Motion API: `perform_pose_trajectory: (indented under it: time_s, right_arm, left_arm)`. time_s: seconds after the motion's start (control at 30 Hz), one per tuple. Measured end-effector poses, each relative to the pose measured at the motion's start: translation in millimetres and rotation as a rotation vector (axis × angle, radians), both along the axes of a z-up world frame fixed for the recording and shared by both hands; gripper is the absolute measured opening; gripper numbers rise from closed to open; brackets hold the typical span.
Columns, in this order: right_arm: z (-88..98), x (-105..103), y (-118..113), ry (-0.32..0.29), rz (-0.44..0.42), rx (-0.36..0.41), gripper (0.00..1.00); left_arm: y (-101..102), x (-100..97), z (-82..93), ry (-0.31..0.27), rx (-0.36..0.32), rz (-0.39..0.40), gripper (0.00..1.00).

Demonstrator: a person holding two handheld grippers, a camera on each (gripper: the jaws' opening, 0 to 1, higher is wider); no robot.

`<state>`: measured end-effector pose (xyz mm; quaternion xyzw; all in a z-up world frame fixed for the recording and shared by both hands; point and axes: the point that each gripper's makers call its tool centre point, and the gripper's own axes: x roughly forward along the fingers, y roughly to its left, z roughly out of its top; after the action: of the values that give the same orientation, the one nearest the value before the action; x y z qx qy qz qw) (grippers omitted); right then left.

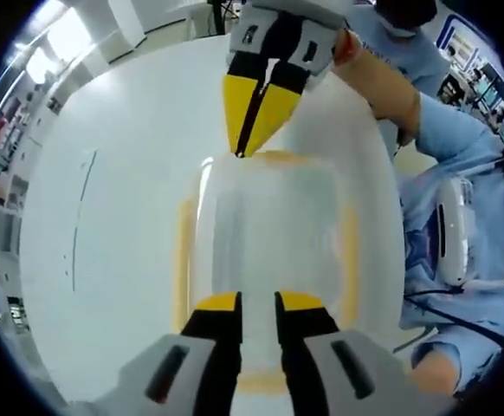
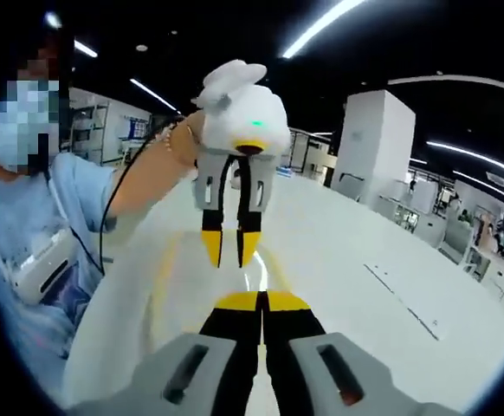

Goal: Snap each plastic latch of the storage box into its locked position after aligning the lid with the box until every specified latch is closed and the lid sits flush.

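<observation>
A clear storage box with a frosted lid lies on the white table. Yellow latches show on its left, right and far sides. My left gripper hovers over the near part of the lid, its jaws a narrow gap apart with nothing between them. My right gripper comes in from the far side, shut, with its yellow tips down at the far latch. In the right gripper view my right gripper is shut over the pale lid, facing the left gripper.
A person in light blue sleeves stands at the table's right side, with a white device at the chest. A thin dark line runs across the table on the left. Shelves and machines stand beyond the table.
</observation>
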<state>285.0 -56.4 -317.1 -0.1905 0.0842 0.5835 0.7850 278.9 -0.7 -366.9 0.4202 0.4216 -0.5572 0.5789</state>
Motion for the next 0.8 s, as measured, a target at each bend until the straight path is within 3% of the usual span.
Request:
perform_pose_trajectory:
  time_s: [0.2, 0.33, 0.6, 0.8]
  right_arm:
    - [-2.0, -0.6, 19.3, 0.009, 0.049, -0.102, 0.00]
    - [-15.3, 0.5, 27.3, 0.010, 0.070, -0.234, 0.00]
    - [-28.1, -7.5, 46.8, 0.040, 0.143, -0.340, 0.00]
    - [-33.2, -5.3, 50.1, 0.051, 0.150, -0.402, 0.00]
  left_arm:
    - [1.4, 0.2, 0.8, 0.005, -0.028, 0.003, 0.14]
    - [1.3, 0.2, 1.0, 0.004, -0.038, 0.002, 0.13]
    - [1.6, 1.1, 1.9, 0.003, -0.079, -0.008, 0.13]
    - [1.2, 0.6, 2.0, -0.007, -0.110, -0.026, 0.12]
